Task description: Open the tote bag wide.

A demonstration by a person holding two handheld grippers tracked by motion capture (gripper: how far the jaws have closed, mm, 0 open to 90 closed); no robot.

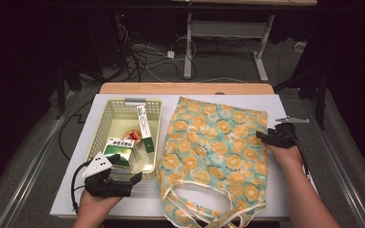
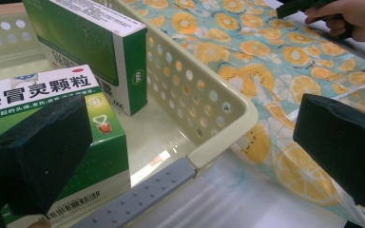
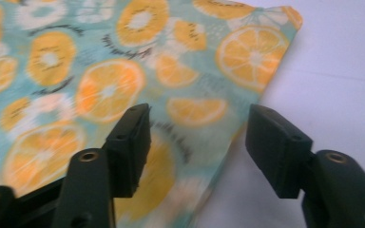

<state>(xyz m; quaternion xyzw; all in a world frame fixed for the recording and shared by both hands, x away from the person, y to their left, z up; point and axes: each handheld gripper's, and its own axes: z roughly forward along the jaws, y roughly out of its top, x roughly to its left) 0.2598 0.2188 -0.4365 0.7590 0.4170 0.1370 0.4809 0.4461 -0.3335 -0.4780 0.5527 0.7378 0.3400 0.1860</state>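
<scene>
A cloth bag (image 1: 214,152) printed with orange slices lies flat on the white table, its handles toward the near edge. My right gripper (image 1: 271,137) is at the bag's right edge, open (image 3: 197,142); the bag's edge (image 3: 228,133) runs between the jaws, which do not press it. My left gripper (image 1: 123,168) is open at the near right corner of a pale yellow basket (image 1: 100,124). In the left gripper view it stands wide (image 2: 195,156), one jaw over a green and white box (image 2: 43,90), the other over the bag (image 2: 266,52).
In the basket (image 2: 228,95) a second green box (image 2: 90,38) leans, seen from above as a long narrow box (image 1: 144,128) beside a small red item (image 1: 134,134). The white table cover (image 1: 290,109) ends just right of the bag. Cables and desk legs (image 1: 187,42) lie beyond.
</scene>
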